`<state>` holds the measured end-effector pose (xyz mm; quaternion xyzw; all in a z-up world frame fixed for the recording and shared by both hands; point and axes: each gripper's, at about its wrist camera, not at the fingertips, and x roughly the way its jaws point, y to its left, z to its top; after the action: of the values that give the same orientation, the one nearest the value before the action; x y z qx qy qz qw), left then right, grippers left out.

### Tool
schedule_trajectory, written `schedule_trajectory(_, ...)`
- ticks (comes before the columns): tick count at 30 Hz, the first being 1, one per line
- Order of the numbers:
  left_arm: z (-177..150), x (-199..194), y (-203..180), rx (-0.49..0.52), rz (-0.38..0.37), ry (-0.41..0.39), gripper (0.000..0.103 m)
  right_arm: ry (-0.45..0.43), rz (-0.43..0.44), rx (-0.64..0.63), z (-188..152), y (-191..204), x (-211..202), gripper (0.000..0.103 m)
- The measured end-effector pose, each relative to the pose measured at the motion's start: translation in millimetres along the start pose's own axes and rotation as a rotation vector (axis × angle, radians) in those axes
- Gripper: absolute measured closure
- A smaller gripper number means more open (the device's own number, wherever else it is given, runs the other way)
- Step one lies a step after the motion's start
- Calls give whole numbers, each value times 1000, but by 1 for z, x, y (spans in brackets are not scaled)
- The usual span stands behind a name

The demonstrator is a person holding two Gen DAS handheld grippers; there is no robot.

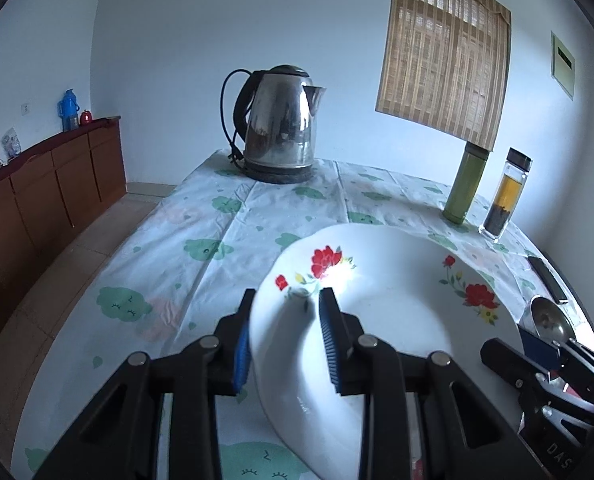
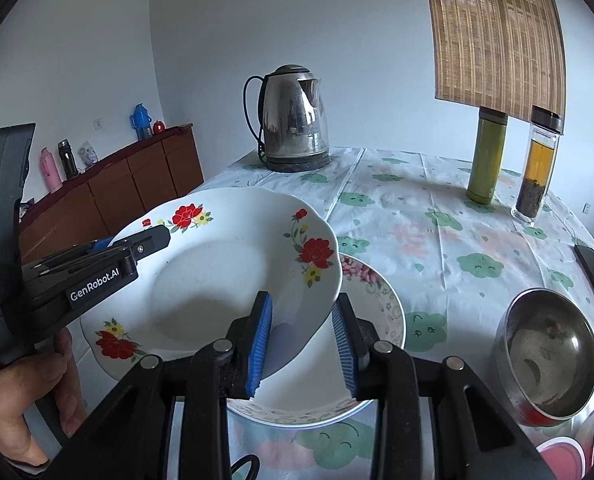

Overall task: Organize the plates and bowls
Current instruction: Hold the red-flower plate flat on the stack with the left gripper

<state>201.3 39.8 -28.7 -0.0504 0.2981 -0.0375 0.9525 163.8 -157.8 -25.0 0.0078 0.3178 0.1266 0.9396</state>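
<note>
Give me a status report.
Both tools, left and right, clamped on the red-flower plate, held tilted above the pink-flower plate. Steel bowl to the right, clear.

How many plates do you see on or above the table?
2. The red-flower plate is held by both grippers above the table; the pink-flower plate lies on the table beneath it. Others may be hidden.

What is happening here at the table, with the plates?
A person holds a claw in each hand and both grip one white plate with red flowers by opposite rims. The left claw clamps one edge, the right claw the other. The plate is lifted and tilted above a second plate with a pink pattern on the tablecloth. A steel bowl stands to the right; a kettle stands at the far side.
</note>
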Motion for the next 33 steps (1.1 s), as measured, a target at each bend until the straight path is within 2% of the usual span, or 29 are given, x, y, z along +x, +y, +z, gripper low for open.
schedule_trajectory(16,-5,27,-37,28,-43,49,75,-7,-72,54,-1,-36,-3,70)
schedule_trajectory(33,-14,40,-41,44,-61,73,75,29,-106,65,-6,-42,6,70)
